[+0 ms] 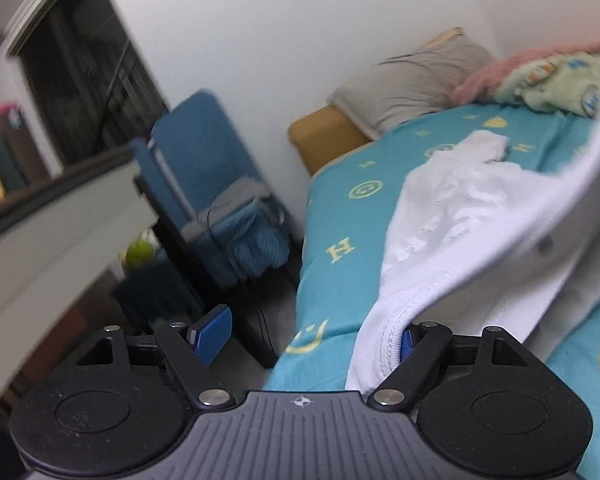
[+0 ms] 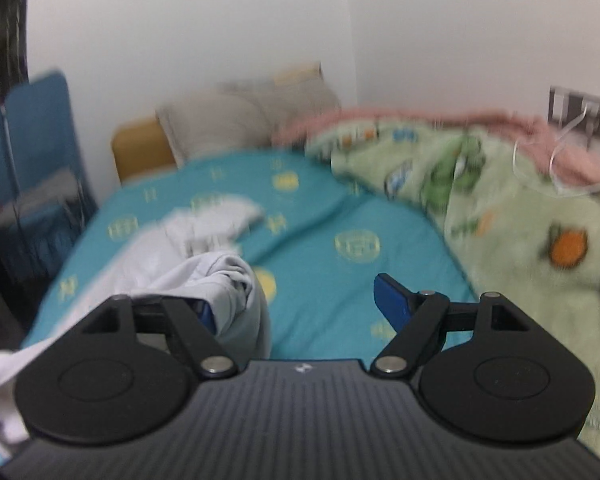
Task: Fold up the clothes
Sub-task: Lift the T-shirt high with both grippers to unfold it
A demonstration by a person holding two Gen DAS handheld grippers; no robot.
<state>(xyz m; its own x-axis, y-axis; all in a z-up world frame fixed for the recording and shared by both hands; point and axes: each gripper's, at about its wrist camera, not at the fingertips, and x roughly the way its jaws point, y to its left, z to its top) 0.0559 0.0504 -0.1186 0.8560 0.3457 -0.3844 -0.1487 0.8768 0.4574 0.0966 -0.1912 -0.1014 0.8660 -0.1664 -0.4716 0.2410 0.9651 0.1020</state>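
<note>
Both tools, left [image 1: 306,340] and right [image 2: 300,304], we find spread wide, gripping nothing, white garment [image 1: 452,216] draped against one finger each, apparently released onto bed [image 1: 340,216] for folding.

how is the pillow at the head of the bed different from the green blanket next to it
The pillow is plain grey-beige; the green blanket is pale green with cartoon prints, including an orange one. The pillow is a compact block propped against the yellow-brown headboard; the blanket is spread loosely along the wall side of the bed, covering far more of it. The blanket looks fuzzy, the pillow smooth. Both lie on the teal sheet, away from the white garment.
</note>
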